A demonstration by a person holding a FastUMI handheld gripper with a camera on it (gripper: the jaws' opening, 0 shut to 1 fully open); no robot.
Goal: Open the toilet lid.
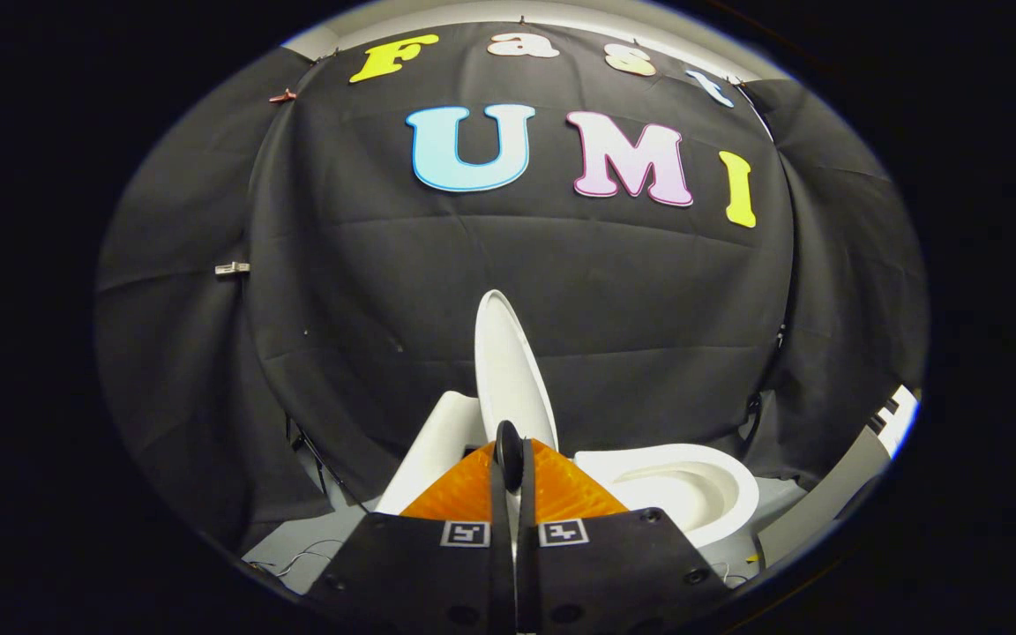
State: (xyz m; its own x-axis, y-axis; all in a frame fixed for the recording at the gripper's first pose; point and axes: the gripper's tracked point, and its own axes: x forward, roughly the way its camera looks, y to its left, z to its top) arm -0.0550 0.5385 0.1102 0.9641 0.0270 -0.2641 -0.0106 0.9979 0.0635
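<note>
The white toilet lid (pixel 508 362) stands raised, nearly upright, and I see it almost edge-on just beyond the fingertips. To its right the white bowl with its seat rim (pixel 724 481) lies uncovered. The white tank (pixel 437 450) sits to the lid's left. My gripper (pixel 509 451) is shut, its fingers pressed together with only a thin slit between them. The tips point at the lid's lower end near the hinge. Whether they touch the lid is hidden by the fingers themselves.
Black cloth walls close in the booth behind and beside the toilet. A grey floor (pixel 296 542) with a thin cable (pixel 301 557) lies at the left. A pale slanted panel (pixel 834 494) stands right of the bowl.
</note>
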